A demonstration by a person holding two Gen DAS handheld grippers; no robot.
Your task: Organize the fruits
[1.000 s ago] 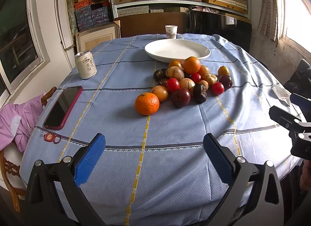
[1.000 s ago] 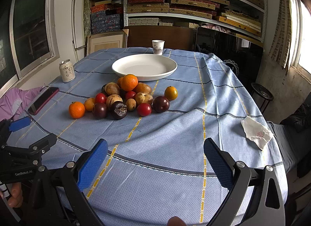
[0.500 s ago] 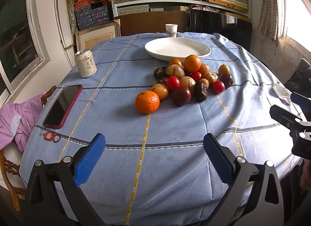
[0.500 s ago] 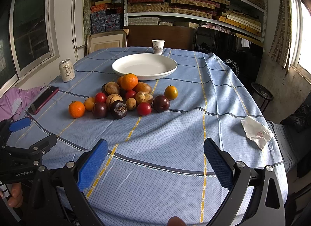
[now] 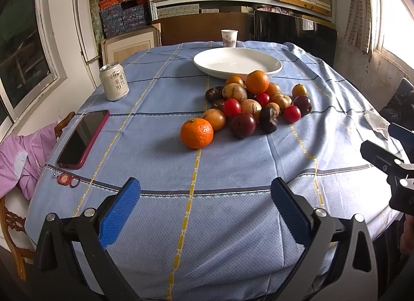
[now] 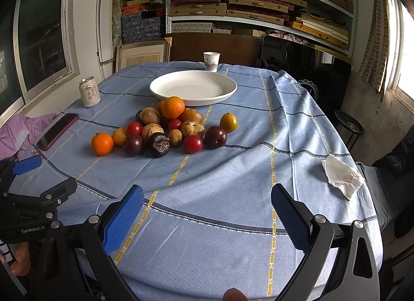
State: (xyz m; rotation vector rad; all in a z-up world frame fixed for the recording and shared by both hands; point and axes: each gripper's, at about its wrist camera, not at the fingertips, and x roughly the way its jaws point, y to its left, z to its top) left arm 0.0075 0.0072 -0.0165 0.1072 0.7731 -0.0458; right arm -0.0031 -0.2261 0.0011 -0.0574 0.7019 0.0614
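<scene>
A pile of mixed fruit (image 5: 254,105) (image 6: 168,130) lies mid-table on the blue cloth: oranges, red tomatoes, dark plums and brown fruits. One orange (image 5: 196,133) (image 6: 102,143) sits a little apart at the pile's near left. Behind the pile stands an empty white plate (image 5: 237,64) (image 6: 192,88). My left gripper (image 5: 205,209) is open over the near table edge, well short of the fruit. My right gripper (image 6: 207,214) is open too, with nothing between its blue pads, further right along the same edge.
A drink can (image 5: 114,85) and a red-cased phone (image 5: 84,137) lie at the left, a key ring (image 5: 67,179) near the phone. A paper cup (image 5: 229,38) stands beyond the plate. A crumpled tissue (image 6: 341,178) lies at the right edge. Shelves line the back wall.
Both views have edged very slightly closer to the fruit. Neither gripper has changed its opening and no fruit has moved.
</scene>
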